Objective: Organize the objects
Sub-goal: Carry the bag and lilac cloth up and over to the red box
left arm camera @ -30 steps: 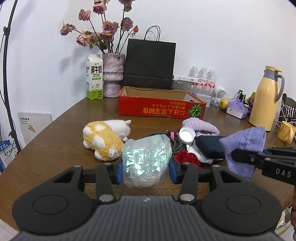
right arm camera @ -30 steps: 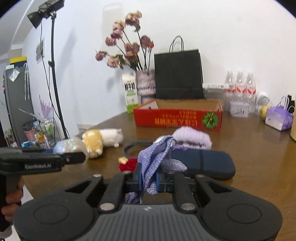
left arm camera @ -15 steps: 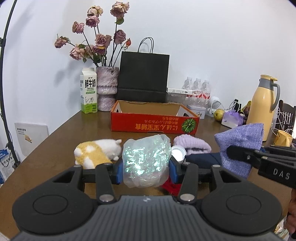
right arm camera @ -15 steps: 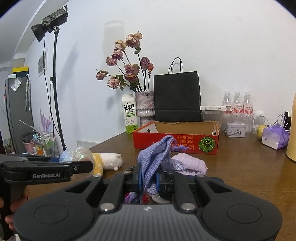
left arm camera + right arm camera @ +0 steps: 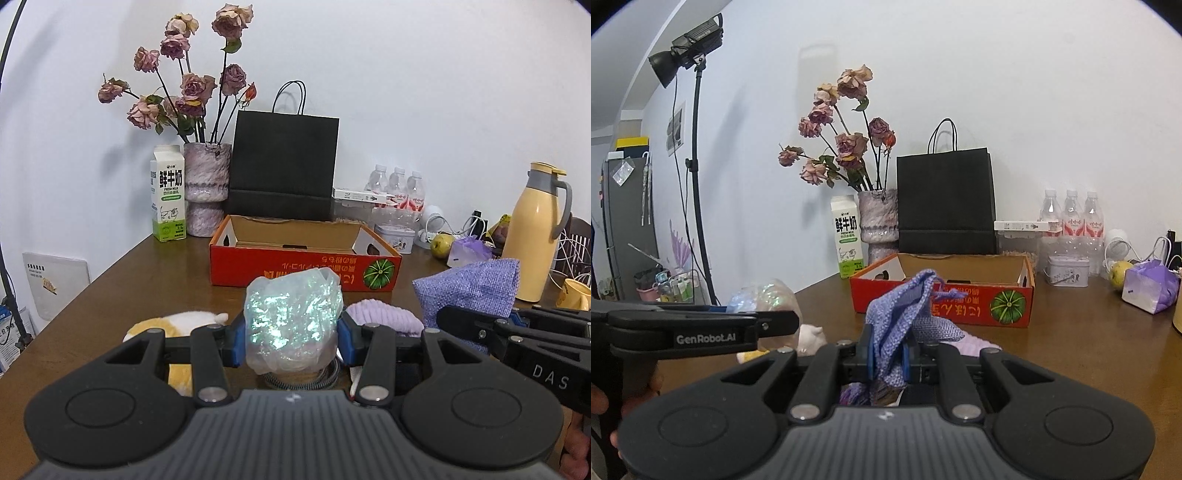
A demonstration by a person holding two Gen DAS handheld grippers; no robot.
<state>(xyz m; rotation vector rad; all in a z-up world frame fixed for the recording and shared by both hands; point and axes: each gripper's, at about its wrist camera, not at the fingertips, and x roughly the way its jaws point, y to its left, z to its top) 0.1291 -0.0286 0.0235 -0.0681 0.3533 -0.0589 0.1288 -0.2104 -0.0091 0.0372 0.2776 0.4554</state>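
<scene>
My left gripper (image 5: 291, 334) is shut on a crumpled iridescent plastic bag (image 5: 291, 317) and holds it above the table. My right gripper (image 5: 888, 360) is shut on a purple knitted pouch (image 5: 905, 314), also lifted; the pouch shows at the right of the left wrist view (image 5: 472, 291). An open red cardboard box (image 5: 304, 266) stands ahead of both, also in the right wrist view (image 5: 960, 306). Below lie a yellow and white plush toy (image 5: 177, 325) and a lilac cloth (image 5: 384, 319). The left gripper appears at the left of the right wrist view (image 5: 775, 325).
A milk carton (image 5: 168, 197), a vase of dried roses (image 5: 207, 188) and a black paper bag (image 5: 282, 166) stand behind the box. Water bottles (image 5: 397, 188), a tin, a pear and a yellow thermos (image 5: 533, 232) are at the back right. A light stand (image 5: 696, 166) is at the left.
Both grippers have risen with their loads and moved closer to the red box. The plush toy and the other things on the table have dropped low in view.
</scene>
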